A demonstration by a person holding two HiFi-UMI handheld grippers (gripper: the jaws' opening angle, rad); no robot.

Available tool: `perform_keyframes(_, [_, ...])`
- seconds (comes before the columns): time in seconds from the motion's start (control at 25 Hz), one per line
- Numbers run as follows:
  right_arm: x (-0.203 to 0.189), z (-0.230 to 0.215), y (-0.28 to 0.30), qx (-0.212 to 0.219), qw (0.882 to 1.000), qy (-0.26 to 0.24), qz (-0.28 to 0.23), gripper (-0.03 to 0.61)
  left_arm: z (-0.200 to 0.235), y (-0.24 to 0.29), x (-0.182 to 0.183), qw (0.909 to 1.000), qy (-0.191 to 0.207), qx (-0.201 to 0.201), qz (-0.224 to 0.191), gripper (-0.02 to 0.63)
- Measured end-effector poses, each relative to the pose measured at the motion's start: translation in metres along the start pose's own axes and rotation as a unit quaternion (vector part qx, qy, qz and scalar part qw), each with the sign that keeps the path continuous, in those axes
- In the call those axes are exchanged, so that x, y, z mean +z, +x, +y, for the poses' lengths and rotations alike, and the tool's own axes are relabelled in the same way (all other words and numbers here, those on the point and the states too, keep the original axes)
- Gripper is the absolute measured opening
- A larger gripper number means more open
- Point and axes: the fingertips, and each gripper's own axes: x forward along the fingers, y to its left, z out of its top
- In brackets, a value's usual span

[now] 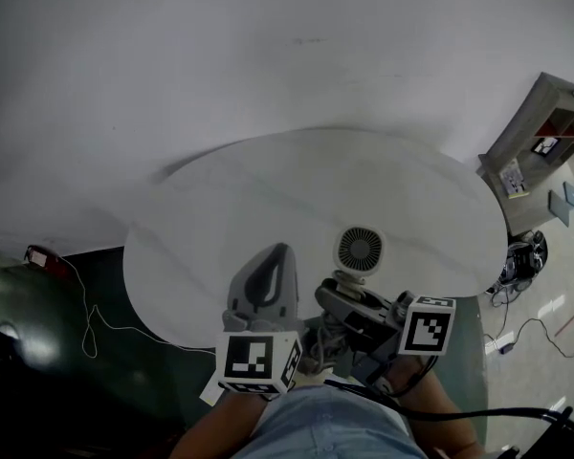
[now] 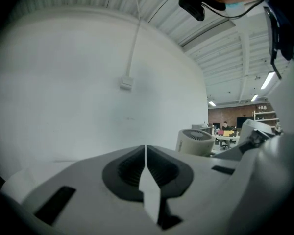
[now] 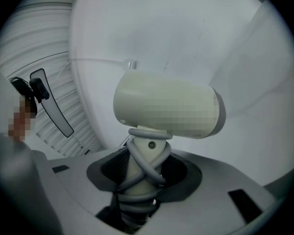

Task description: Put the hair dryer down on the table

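I see the hair dryer (image 3: 164,106) as smooth, matt cream plastic, its cord (image 3: 146,169) rubbery grey. The table (image 1: 268,180) looks smooth, matt white. The left gripper (image 2: 146,155) is matt grey plastic with ribbed dark pads (image 2: 161,169).

The hair dryer (image 1: 361,251) shows over the tabletop (image 1: 268,189) close to its near edge, right of the middle, with its head toward the far edge and its handle running back toward the person. The handle stands between the jaws of the right gripper (image 1: 337,293), and the cord (image 3: 146,166) is wound around it. The left gripper (image 1: 271,273) is just left of the hair dryer, also over the near edge and apart from it. A wall (image 1: 268,46) stands behind the far edge. On the floor (image 1: 545,304), a cable (image 1: 88,314) trails off beyond the left edge. A shelf unit (image 1: 545,137) stands well beyond the right edge, with more cables (image 1: 517,256) between it and the table.
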Motion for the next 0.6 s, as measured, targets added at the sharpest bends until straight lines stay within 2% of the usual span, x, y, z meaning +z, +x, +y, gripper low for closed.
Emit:
perform_keyframes(0.36, [0.032, 0.007, 0.045, -0.007, 1.0, -0.027, 0.001, 0.186, 0.047, 0.026, 0.026, 0.9991, -0.018, 0.003, -0.04, 0.017])
perform_keyframes(0.6, [0.041, 0.003, 0.058, -0.017, 0.999, -0.03, 0.014, 0.186, 0.058, 0.036, 0.025, 0.9986, -0.031, 0.009, -0.041, 0.017])
